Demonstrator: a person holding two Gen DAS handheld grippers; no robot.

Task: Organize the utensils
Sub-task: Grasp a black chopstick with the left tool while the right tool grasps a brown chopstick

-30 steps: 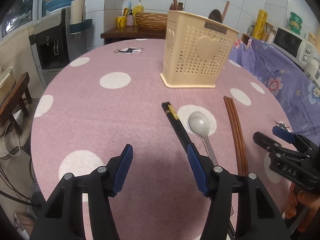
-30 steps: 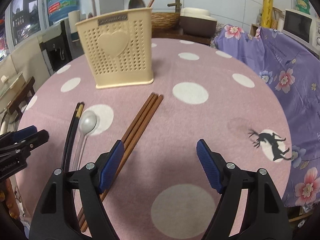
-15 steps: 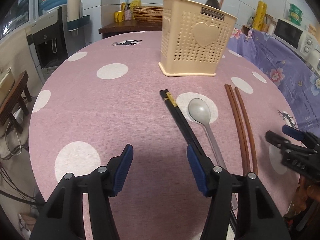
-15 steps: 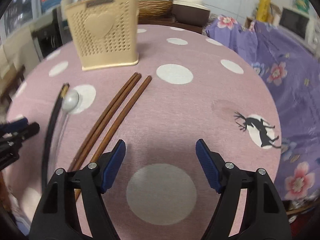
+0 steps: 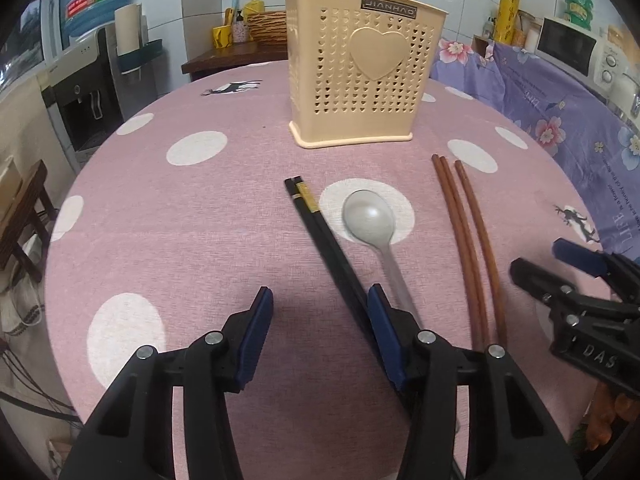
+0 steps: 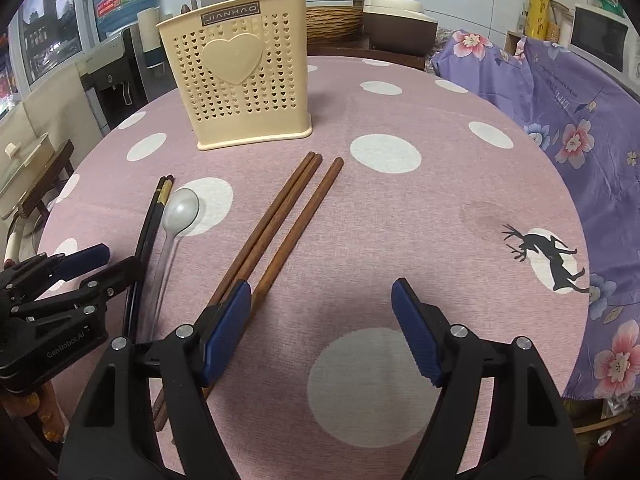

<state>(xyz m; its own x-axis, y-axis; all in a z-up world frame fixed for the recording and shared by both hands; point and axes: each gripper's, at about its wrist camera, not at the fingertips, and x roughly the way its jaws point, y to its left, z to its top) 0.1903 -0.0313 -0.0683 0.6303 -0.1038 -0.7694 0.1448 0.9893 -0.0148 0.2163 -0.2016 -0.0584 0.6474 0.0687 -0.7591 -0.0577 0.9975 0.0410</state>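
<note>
The left tool (image 5: 318,322) hangs over the pink dotted table (image 5: 192,220) with its jaws parted and nothing between them; they have just been closing a little. Its right pad sits just beside the black chopsticks (image 5: 324,240), which run ahead from it, with the grey spoon (image 5: 370,218) lying alongside them further right. The brown chopsticks (image 5: 468,232) lie beyond the spoon, and the cream utensil basket (image 5: 360,76) stands upright farther ahead. The right tool (image 6: 322,318) is likewise released and empty, its left pad above the near part of the brown chopsticks (image 6: 280,232). From this side the black chopsticks (image 6: 154,216) and spoon (image 6: 180,210) lie off to its left, partly behind the left tool (image 6: 100,258). Only the right wrist view shows the deer print (image 6: 548,256) on the table to the right and the rice cooker (image 6: 398,20) behind the basket (image 6: 240,76); only the left wrist view shows the water dispenser (image 5: 84,92) at far left.
</note>
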